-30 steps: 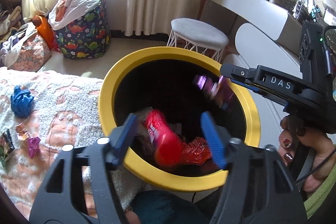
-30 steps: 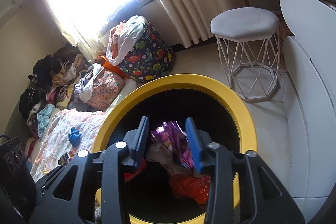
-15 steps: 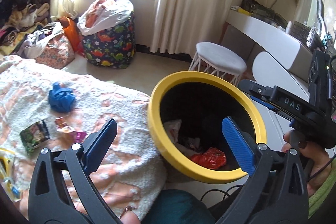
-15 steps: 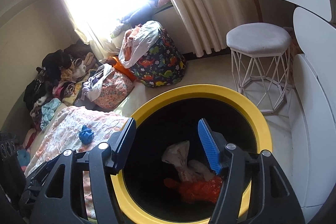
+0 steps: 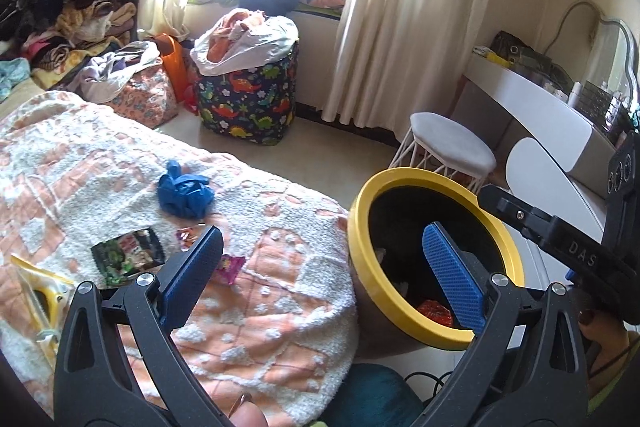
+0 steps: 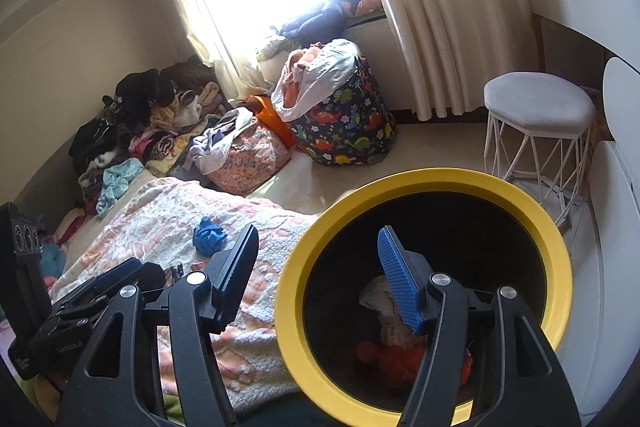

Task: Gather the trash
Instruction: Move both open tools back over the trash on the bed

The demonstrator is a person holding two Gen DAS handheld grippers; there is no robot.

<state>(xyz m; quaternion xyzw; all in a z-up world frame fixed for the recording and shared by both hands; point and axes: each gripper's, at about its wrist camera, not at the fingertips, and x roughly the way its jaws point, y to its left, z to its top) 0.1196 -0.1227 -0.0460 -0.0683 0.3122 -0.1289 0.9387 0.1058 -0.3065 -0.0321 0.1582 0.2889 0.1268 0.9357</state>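
A yellow-rimmed black bin (image 5: pixel 354 227) (image 6: pixel 286 283) stands beside the bed and holds red and white wrappers (image 6: pixel 384 359). On the peach-and-white blanket (image 5: pixel 280 307) lie a crumpled blue glove (image 5: pixel 182 193), a dark green snack packet (image 5: pixel 126 253), small pink wrappers (image 5: pixel 230 267) and a yellow packet (image 5: pixel 40 291). My left gripper (image 5: pixel 320 275) is open and empty, straddling the blanket edge and the bin. My right gripper (image 6: pixel 320 275) is open and empty over the bin's left rim; the blue glove shows in the right wrist view (image 6: pixel 208 237).
A white stool (image 5: pixel 452 147) (image 6: pixel 538 107) stands behind the bin, a white vanity desk (image 5: pixel 540 99) to its right. A dinosaur-print laundry bag (image 5: pixel 250 95), a floral bag (image 5: pixel 140 95) and piled clothes (image 5: pixel 60 11) sit by the window curtains.
Both grippers opened and dropped their wrappers, red from the left and purple from the right, into the bin. Both then swung left toward the bed, the left farther.
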